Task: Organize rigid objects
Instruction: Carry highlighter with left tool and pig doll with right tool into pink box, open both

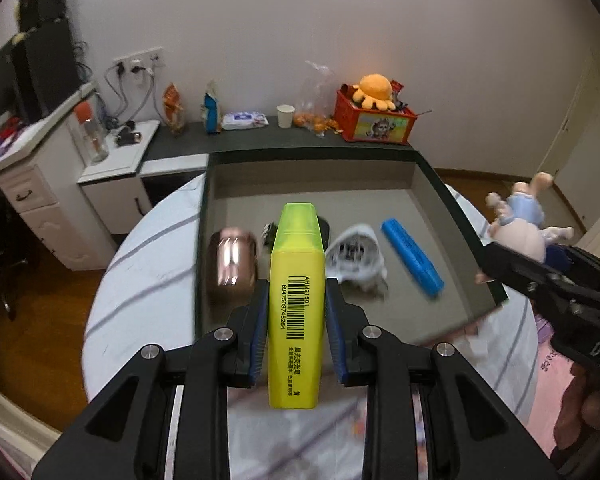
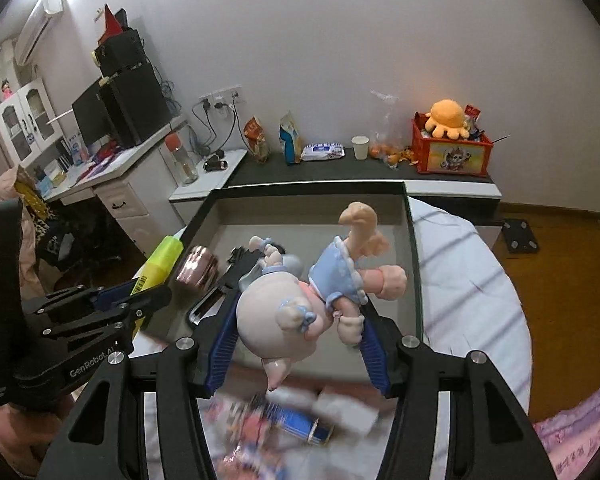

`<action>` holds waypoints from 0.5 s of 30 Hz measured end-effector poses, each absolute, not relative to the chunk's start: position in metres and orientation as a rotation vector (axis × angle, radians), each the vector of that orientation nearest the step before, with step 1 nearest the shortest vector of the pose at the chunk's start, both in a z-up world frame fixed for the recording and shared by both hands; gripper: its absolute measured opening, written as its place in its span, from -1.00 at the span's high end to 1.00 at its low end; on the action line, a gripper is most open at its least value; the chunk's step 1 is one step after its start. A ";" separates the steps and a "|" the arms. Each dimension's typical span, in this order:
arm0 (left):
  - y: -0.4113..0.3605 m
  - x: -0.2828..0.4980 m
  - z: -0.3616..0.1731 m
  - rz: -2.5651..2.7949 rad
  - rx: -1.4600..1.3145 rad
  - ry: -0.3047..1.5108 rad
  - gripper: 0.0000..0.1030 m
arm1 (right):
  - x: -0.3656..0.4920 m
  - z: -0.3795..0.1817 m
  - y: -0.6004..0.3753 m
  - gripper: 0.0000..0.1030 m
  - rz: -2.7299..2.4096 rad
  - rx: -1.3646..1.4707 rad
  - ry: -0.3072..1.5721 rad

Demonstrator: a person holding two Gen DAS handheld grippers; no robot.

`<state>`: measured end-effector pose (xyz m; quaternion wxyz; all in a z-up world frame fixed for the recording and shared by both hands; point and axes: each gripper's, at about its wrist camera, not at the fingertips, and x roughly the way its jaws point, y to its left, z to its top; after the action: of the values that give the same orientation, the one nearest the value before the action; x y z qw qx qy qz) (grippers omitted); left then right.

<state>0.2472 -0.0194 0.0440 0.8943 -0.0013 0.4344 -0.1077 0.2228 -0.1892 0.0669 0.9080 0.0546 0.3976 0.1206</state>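
Observation:
My left gripper (image 1: 297,300) is shut on a yellow highlighter (image 1: 296,292) with a barcode, held lengthwise over the near edge of a shallow dark-rimmed tray (image 1: 452,200). The same highlighter (image 2: 156,264) and left gripper (image 2: 140,296) show at the left of the right wrist view. My right gripper (image 2: 300,320) is shut on a pink doll in a blue dress (image 2: 300,300), lifted above the tray (image 2: 414,264). Inside the tray lie a copper-coloured cylinder (image 1: 232,266), a white and black object (image 1: 356,256), a blue ribbed bar (image 1: 412,256) and a small black item (image 1: 269,234).
The tray rests on a round table with a white striped cloth (image 1: 140,280). Blurred packets and a small can (image 2: 300,424) lie on the table below my right gripper. Behind stands a dark shelf with a red toy box (image 1: 374,120), a paper cup (image 1: 286,115), and snack bags.

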 end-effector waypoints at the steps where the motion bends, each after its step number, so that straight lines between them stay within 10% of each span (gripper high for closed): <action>1: -0.023 0.261 0.039 -0.231 -0.001 0.918 0.48 | 0.231 0.063 -0.189 -0.09 0.246 0.108 0.830; 15: -0.046 0.326 -0.012 -0.220 0.045 1.029 0.47 | 0.297 0.006 -0.191 -0.10 0.238 0.080 0.995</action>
<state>0.3259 -0.0458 -0.0116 0.8645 0.0215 0.4911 -0.1050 0.2972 -0.1910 0.0063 0.8712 0.0383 0.4759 0.1140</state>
